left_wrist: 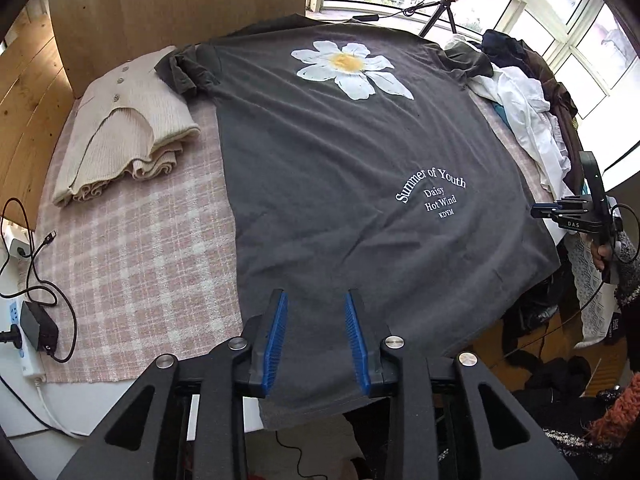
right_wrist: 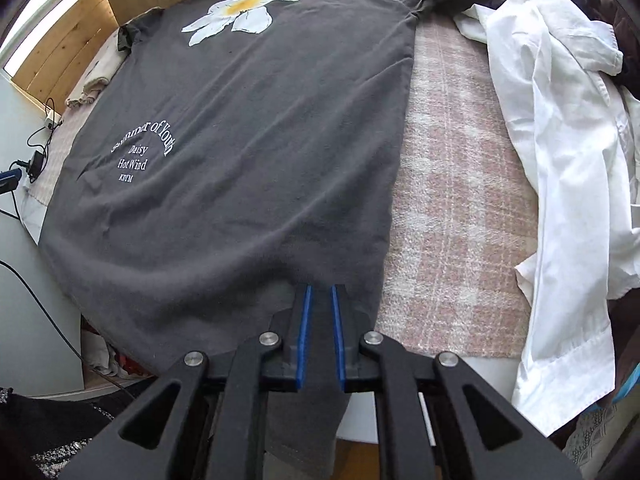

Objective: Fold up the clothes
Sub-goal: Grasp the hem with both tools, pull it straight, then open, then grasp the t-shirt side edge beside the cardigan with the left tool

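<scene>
A dark grey T-shirt (left_wrist: 340, 152) with a white daisy print and white lettering lies spread flat on a pink plaid cloth (left_wrist: 140, 260). Its hem hangs over the near table edge. My left gripper (left_wrist: 315, 295) hovers open over the hem's left part, blue pads wide apart, with the fabric lying beneath them. My right gripper (right_wrist: 320, 289) is shut on the T-shirt (right_wrist: 248, 120) near the hem's right corner, with grey cloth bunched between its pads and hanging below. In the left wrist view the right gripper (left_wrist: 536, 211) shows at the shirt's right edge, held by a hand.
A folded beige knit cardigan (left_wrist: 120, 132) lies left of the shirt. A heap of white and dark clothes (right_wrist: 560, 152) fills the right side. A power strip with a charger and cables (left_wrist: 36, 328) sits at the left table edge. A ring light tripod (left_wrist: 444, 8) stands by the window.
</scene>
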A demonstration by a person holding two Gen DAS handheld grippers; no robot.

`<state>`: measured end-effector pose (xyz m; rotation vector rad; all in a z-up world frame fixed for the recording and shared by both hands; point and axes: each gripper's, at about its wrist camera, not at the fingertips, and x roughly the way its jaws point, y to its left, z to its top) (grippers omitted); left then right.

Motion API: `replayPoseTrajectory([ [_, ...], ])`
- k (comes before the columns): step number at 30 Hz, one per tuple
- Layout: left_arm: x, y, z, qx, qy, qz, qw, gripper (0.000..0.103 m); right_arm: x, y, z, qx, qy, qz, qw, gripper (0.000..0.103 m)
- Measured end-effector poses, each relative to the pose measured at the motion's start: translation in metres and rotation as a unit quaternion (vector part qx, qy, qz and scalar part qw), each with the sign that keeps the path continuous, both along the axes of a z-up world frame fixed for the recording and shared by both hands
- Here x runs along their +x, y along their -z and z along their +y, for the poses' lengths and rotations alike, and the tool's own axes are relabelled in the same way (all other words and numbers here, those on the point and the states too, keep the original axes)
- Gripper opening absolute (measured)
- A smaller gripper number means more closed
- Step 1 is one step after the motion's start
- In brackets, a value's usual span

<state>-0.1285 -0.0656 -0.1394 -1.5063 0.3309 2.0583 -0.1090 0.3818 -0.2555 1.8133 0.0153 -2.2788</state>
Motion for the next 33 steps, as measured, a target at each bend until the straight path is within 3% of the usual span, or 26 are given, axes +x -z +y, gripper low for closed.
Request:
replayPoseTrajectory([
  [4,-0.017,-0.021,-0.031,0.012,-0.026,0.007,0.9996,0.031,-0.004,-0.069,-0.009,-0.046,-0.005,0.054,0.997,0.011],
  [8,-0.054,-0.037,-0.059,0.033,-0.060,0.028,0.9973,0.036,-0.040,-0.144,-0.045,-0.083,-0.045,0.119,0.988,0.040],
  [9,-0.068,-0.039,-0.060,0.031,-0.065,0.037,0.9968,0.036,-0.054,-0.161,-0.056,-0.093,-0.057,0.133,0.985,0.043],
  [13,-0.143,-0.029,-0.043,0.047,-0.059,0.037,0.9965,0.038,-0.121,-0.219,-0.105,-0.110,-0.099,0.173,0.974,0.043],
  [16,-0.199,-0.009,-0.016,0.018,-0.039,0.050,0.9978,0.043,-0.180,-0.251,-0.136,-0.122,-0.105,0.187,0.969,0.043],
  [24,-0.302,0.075,0.036,-0.062,-0.021,0.031,0.9974,0.042,-0.273,-0.244,-0.208,-0.119,-0.111,0.158,0.974,0.043],
  [27,-0.314,0.068,0.033,-0.041,-0.017,0.035,0.9984,0.011,-0.287,-0.212,-0.233,-0.117,-0.130,0.128,0.976,0.043],
  [33,-0.313,0.035,0.021,-0.012,-0.008,0.057,0.9983,0.008,-0.331,-0.156,-0.288,-0.115,-0.148,0.086,0.978,0.043],
])
